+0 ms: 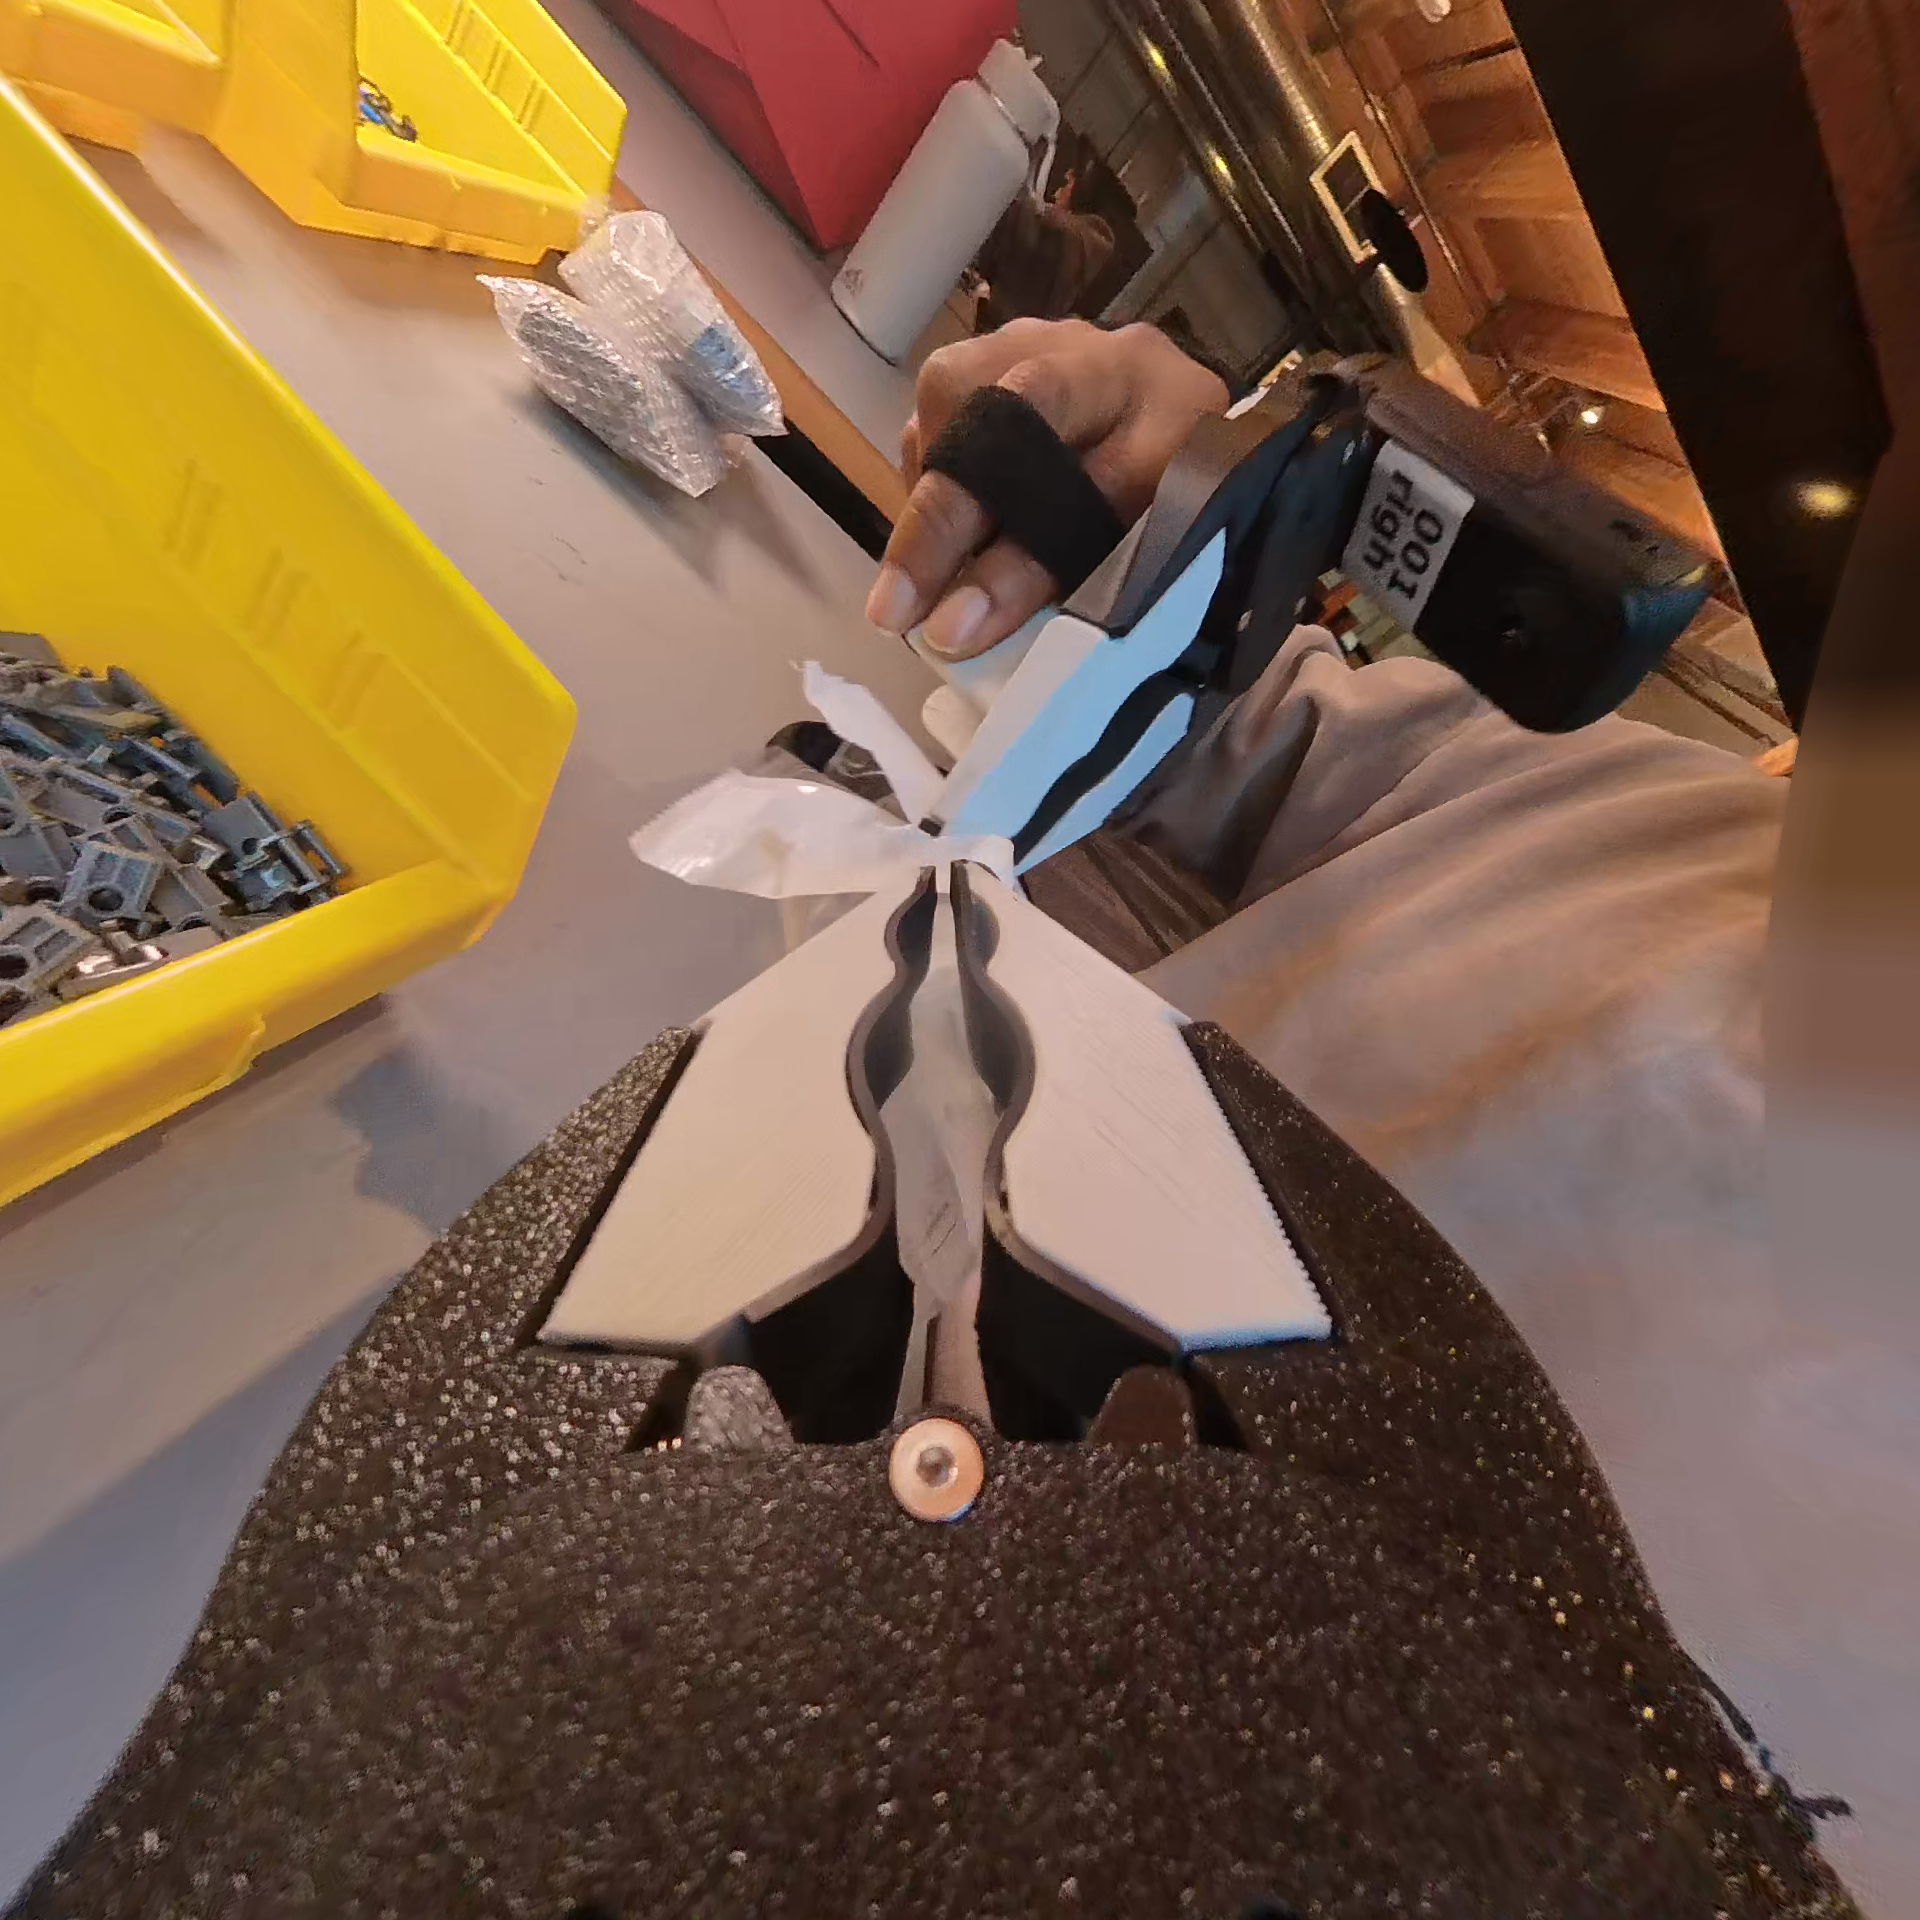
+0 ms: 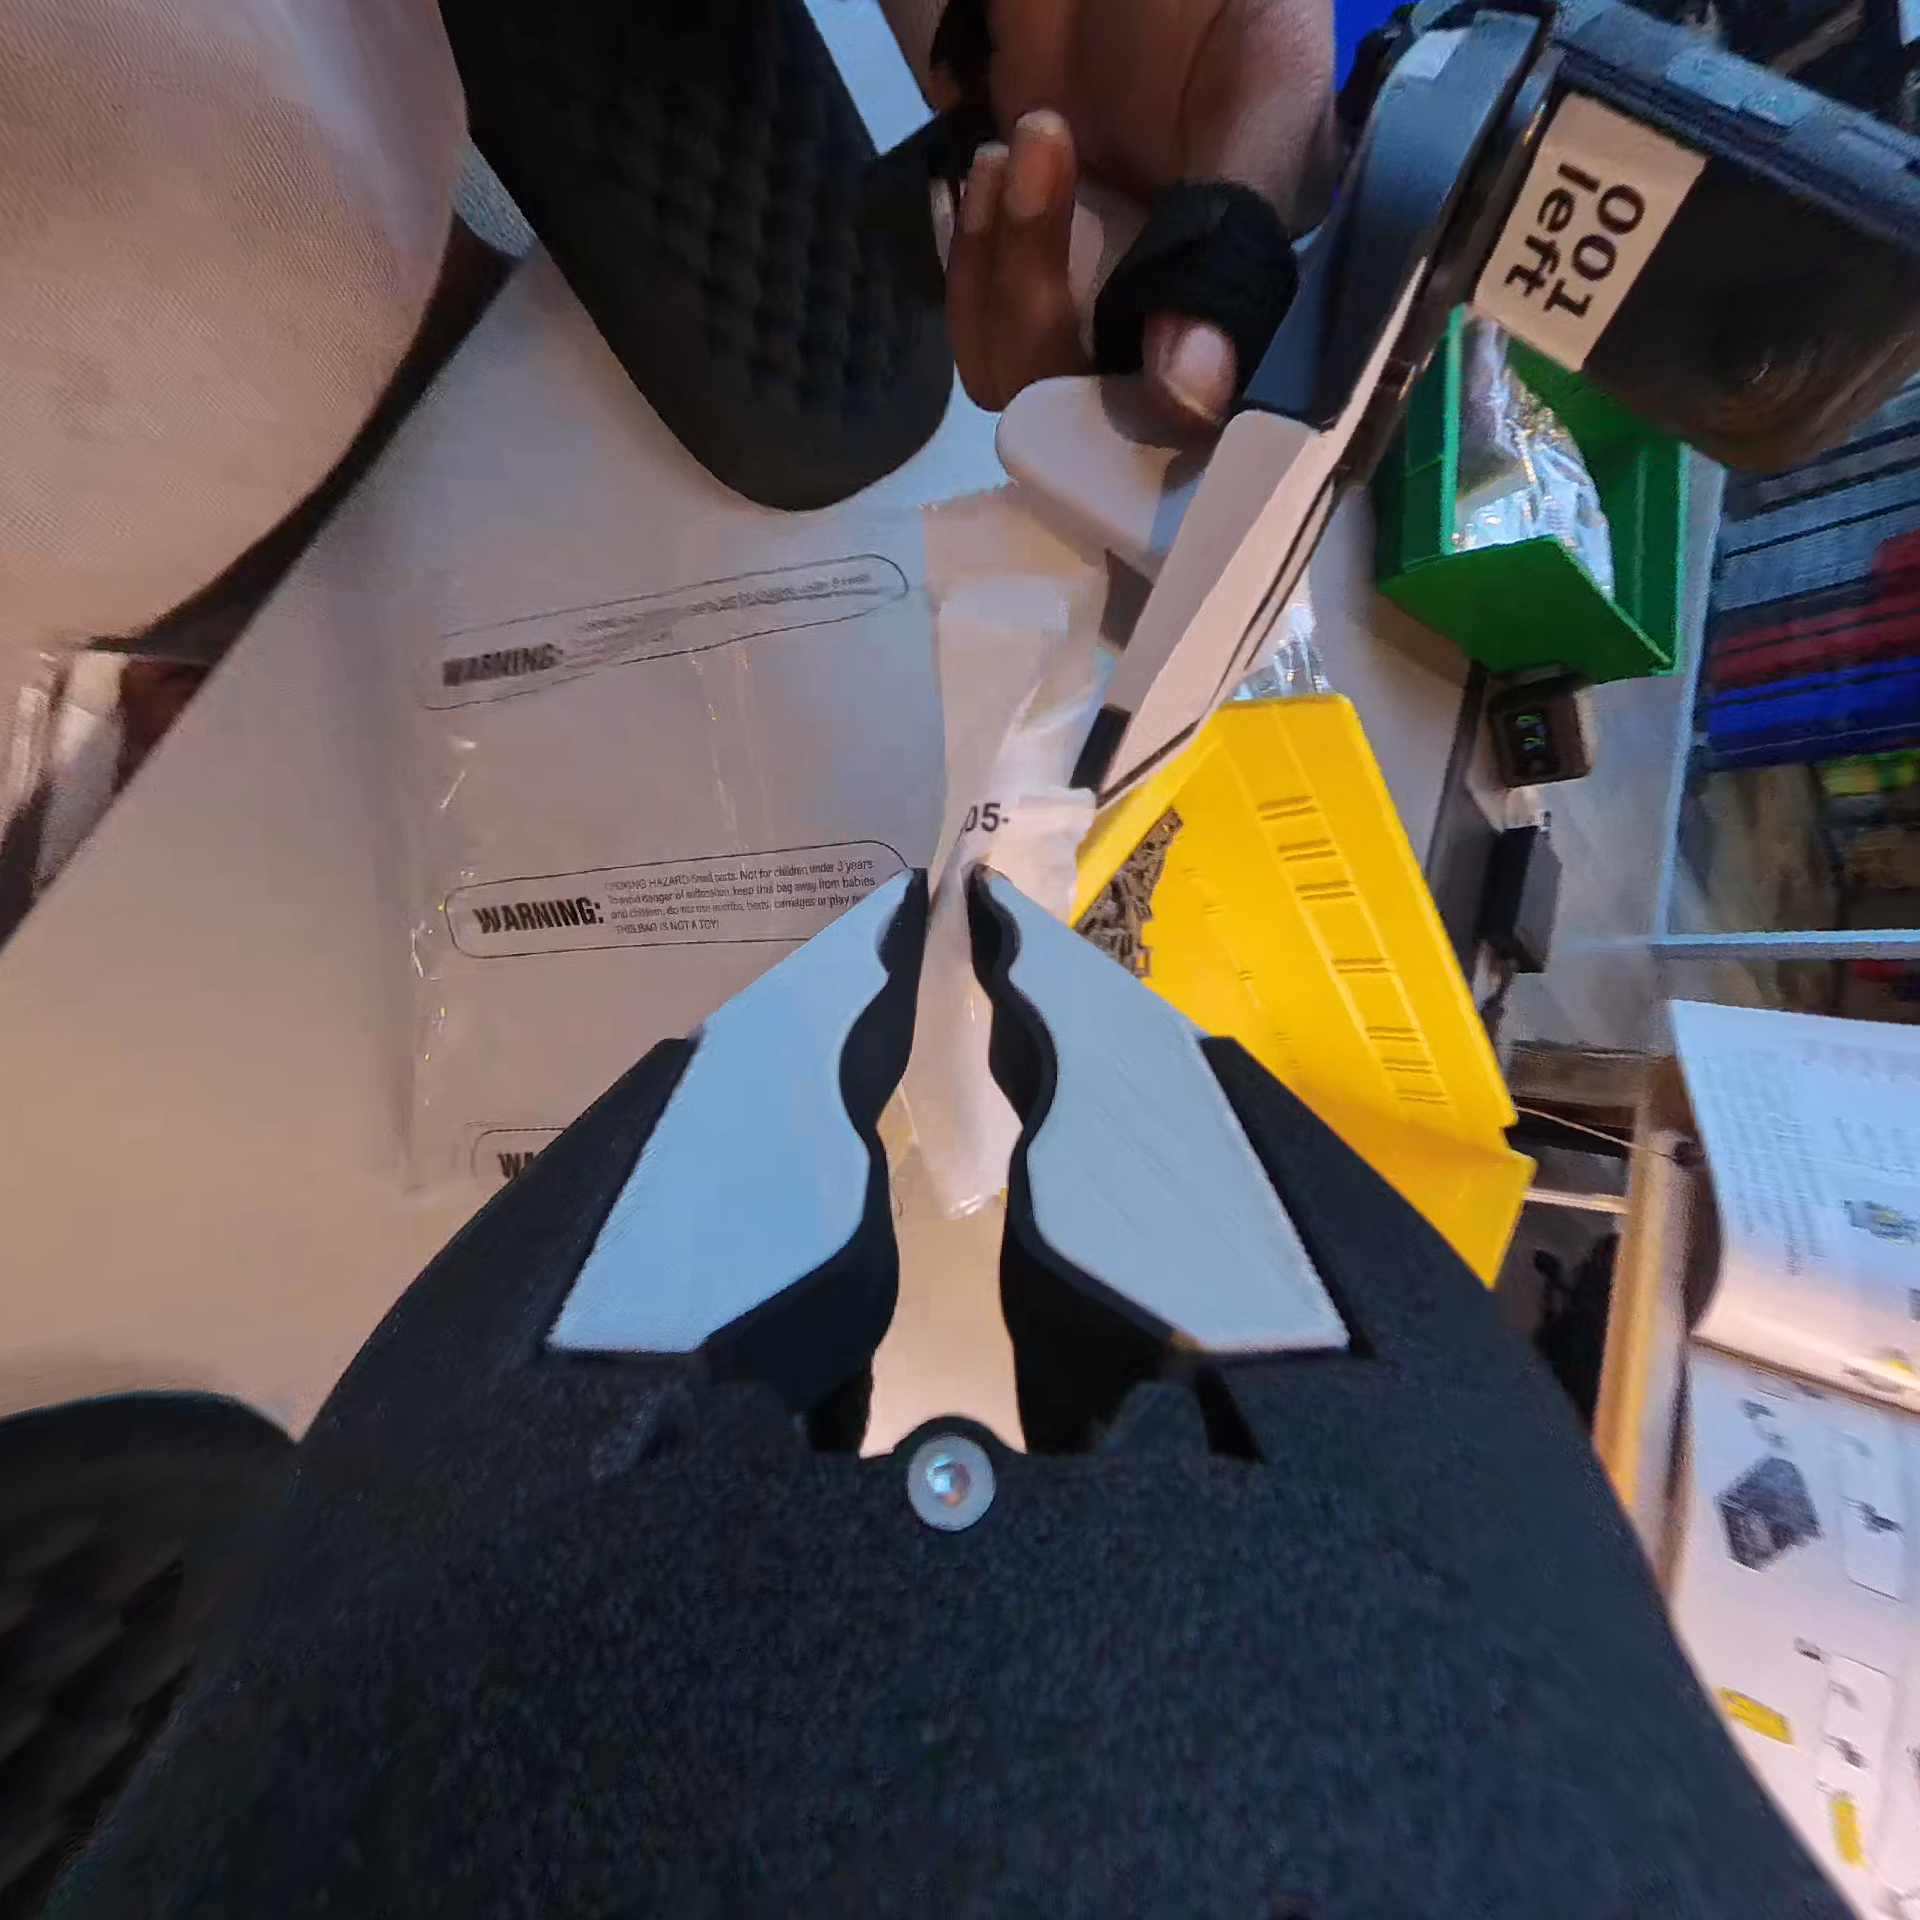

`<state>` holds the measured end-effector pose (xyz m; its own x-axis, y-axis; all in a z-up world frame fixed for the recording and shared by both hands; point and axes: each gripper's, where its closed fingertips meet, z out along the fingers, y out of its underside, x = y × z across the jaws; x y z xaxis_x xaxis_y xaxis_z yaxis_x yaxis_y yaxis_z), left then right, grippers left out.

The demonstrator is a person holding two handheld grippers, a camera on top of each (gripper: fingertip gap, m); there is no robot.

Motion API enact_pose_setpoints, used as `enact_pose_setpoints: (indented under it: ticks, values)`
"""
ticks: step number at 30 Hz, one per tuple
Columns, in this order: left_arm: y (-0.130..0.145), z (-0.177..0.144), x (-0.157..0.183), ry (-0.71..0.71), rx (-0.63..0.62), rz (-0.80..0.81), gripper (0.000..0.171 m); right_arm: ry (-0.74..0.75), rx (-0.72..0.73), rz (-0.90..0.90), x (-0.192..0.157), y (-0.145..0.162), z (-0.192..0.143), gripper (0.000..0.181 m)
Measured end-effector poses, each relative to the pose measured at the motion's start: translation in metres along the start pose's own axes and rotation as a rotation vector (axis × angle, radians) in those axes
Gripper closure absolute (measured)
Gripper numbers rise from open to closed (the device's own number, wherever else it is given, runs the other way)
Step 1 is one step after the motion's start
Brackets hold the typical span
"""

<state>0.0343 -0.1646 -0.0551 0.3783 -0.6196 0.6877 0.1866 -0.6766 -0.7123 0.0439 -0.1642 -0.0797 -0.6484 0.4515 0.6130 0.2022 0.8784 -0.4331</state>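
While pinched: bag (image 1: 790,842), both tongs.

1. Left gripper (image 1: 943,878): body of coarse, speckled, matt black; jaws of smooth matt white plastic with fine ridges, black-lined.
2. Clear bag (image 1: 790,836): thin, glossy, crinkled plastic film, pinched in both jaws.
3. Yellow bin (image 1: 312,665): hard, smooth, semi-gloss plastic.
4. Table (image 1: 582,582): matt grey, smooth.
5. Bubble-wrap packets (image 1: 634,353): clear, dimpled plastic.
6. Right gripper (image 2: 948,878): same finishes; bright metal screw.
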Motion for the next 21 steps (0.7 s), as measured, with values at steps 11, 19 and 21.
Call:
enact_pose_setpoints:
  ticks: [11, 19, 21]
  values:
    - [-0.003, 0.011, -0.009, -0.163, -0.158, 0.187, 0.171, 0.105, 0.005, -0.045, 0.007, 0.002, -0.012, 0.173]
    - [-0.006, 0.012, 0.007, -0.058, -0.165, 0.098, 0.145, 0.21, -0.032, -0.148, 0.011, 0.006, -0.02, 0.174]
    - [-0.004, 0.018, 0.009, -0.053, -0.176, 0.095, 0.142, 0.218, -0.056, -0.188, 0.01, 0.007, -0.018, 0.174]
